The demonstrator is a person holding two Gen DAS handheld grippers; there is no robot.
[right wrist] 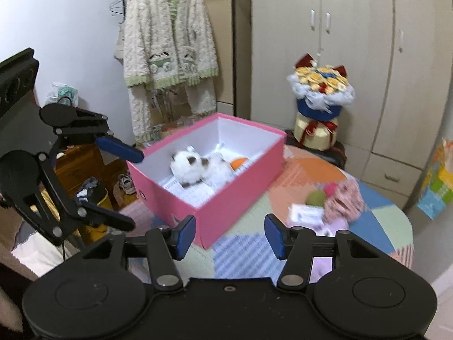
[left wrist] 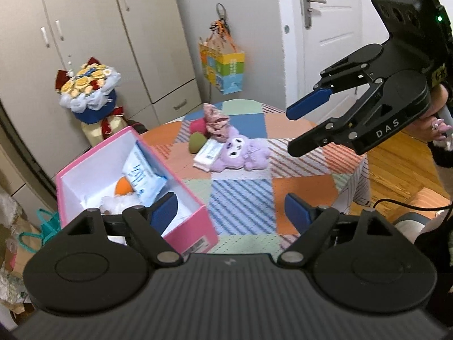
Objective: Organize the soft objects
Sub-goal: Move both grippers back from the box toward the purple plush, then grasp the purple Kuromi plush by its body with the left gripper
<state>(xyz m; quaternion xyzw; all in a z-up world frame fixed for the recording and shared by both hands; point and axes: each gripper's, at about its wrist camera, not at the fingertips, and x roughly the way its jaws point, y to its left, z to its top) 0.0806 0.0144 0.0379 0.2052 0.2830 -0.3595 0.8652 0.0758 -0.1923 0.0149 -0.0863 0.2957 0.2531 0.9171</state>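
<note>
Left wrist view: my left tool [left wrist: 229, 212] sits at the bottom of the frame, jaws spread wide, nothing between the blue pads. My right tool [left wrist: 297, 129] hangs in the upper right, also spread, empty, above the table [left wrist: 240, 198] with its patchwork cloth. Pink box [left wrist: 195, 221] is at lower left on the table; inside I see a blue-white tissue pack [left wrist: 144, 175], an orange ball [left wrist: 123, 188] and a white plush [left wrist: 119, 202]. Mid-frame on the table, well apart from the box: purple plush [left wrist: 240, 151], flat white pack [left wrist: 208, 153] touching it, green ball [left wrist: 197, 141], red ball [left wrist: 197, 127], pink patterned cloth [left wrist: 216, 121] bunched just behind. Flower bouquet [left wrist: 89, 90] stands at left by the wardrobe.

Right wrist view: right tool [right wrist: 230, 236] at bottom centre, jaws apart, empty. Left tool [right wrist: 124, 187] at left edge, jaws apart, upper pad over the box's near-left corner. Pink box [right wrist: 226, 206] is centre frame; white plush [right wrist: 195, 167] with brown patches and orange ball [right wrist: 239, 163] lie in it. Right of the box: green ball [right wrist: 315, 198], pink patterned cloth [right wrist: 344, 199], white pack [right wrist: 305, 214], purple plush [right wrist: 329, 231] partly hidden by my finger. Blurred there.
</note>
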